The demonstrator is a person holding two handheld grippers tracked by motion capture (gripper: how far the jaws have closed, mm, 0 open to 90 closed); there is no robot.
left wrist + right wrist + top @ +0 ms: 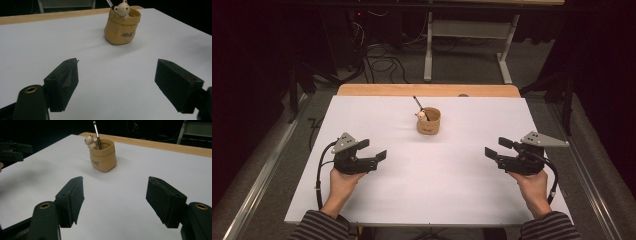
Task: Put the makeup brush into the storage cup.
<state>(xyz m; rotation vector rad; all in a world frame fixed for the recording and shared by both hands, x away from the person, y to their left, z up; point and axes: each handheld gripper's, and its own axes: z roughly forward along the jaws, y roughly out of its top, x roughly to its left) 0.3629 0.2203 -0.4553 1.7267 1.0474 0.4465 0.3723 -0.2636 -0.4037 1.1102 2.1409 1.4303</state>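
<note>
The tan pot (428, 121) with a brush (417, 103) is placed near the table's far edge, between both grippers. The left gripper (373, 150) and right gripper (497, 148) are held wide open and empty, about equally far from it

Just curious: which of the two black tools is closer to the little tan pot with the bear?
Left, slightly. The left tool sits below-left of the pot; the right tool sits below-right, a bit farther off.
</note>
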